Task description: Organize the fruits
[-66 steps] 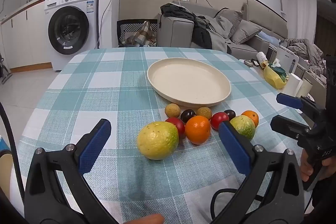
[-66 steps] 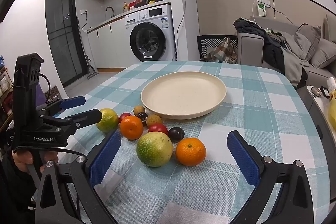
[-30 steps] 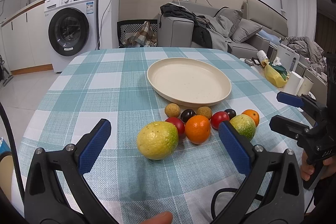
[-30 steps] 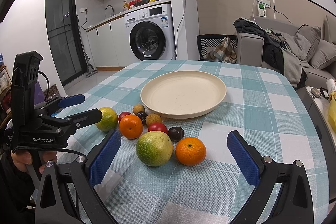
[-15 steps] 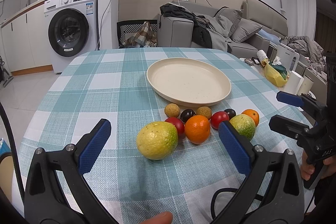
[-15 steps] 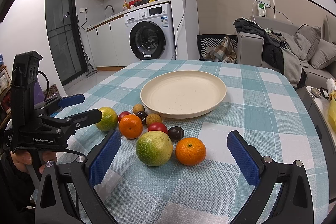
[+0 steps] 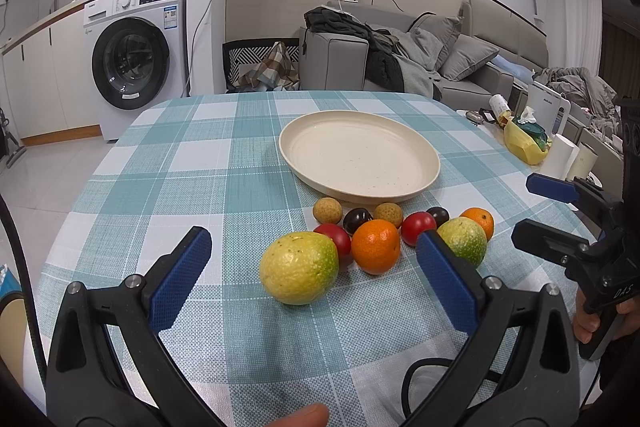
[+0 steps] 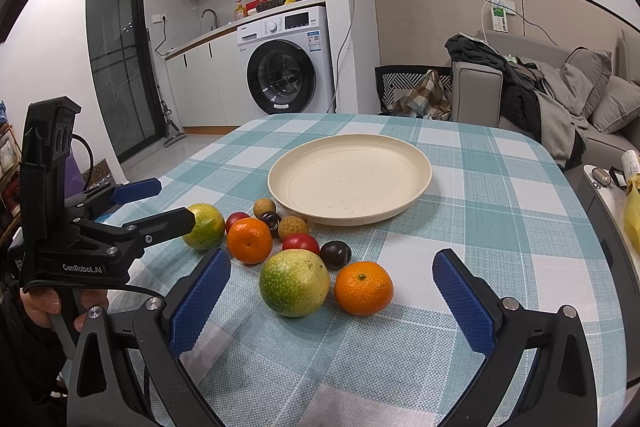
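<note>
An empty cream plate point(image 7: 424, 163) point(image 8: 416, 163) sits mid-table. In front of it lies a cluster of fruit: a yellow-green citrus point(image 7: 298, 273) point(image 8: 204, 225), an orange point(image 7: 376, 246) point(image 8: 249, 239), a green citrus point(image 7: 464, 239) point(image 8: 294, 283), a small orange point(image 7: 478, 219) point(image 8: 363, 287), two red tomatoes point(image 7: 418, 227), two dark plums point(image 7: 357, 219) and two brown longans point(image 7: 327, 210). My left gripper point(image 7: 312, 281) is open, just short of the yellow-green citrus. My right gripper point(image 8: 330, 301) is open, just short of the green citrus and small orange.
A teal checked tablecloth point(image 7: 192, 163) covers the table. A yellow bag point(image 7: 522, 143) and paper rolls point(image 7: 564, 157) stand beyond the right edge. A washing machine point(image 7: 132, 59) and a sofa point(image 7: 440, 67) are behind. Each gripper shows in the other's view point(image 7: 560, 219) point(image 8: 152, 203).
</note>
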Motion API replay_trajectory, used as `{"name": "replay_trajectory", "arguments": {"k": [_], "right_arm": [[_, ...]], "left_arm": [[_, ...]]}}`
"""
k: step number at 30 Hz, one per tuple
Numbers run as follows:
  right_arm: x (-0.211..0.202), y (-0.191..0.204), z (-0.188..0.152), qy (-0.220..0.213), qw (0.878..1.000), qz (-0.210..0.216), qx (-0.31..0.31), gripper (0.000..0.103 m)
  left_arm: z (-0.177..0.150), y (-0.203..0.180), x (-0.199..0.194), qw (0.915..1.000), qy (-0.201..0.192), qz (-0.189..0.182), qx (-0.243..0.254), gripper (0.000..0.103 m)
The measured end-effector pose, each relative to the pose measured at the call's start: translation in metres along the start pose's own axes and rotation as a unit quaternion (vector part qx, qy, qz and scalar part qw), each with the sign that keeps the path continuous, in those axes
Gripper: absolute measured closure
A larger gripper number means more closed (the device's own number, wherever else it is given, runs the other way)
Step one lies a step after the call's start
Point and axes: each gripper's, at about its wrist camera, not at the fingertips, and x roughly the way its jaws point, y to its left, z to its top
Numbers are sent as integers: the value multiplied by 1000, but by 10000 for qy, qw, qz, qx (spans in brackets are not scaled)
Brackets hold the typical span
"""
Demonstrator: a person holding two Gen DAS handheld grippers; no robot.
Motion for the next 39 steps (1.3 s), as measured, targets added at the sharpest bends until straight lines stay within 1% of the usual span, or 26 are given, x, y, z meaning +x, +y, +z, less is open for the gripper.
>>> {"name": "replay_trajectory", "arguments": {"k": [27, 39], "right_arm": [[2, 1, 0, 5, 10000, 3, -36, 0], [3, -2, 1, 94, 9998, -157, 42, 0]], "left_arm": [[0, 0, 0, 10000, 5, 7, 17, 1], [0, -1, 0, 10000, 24, 21, -1, 1]]}}
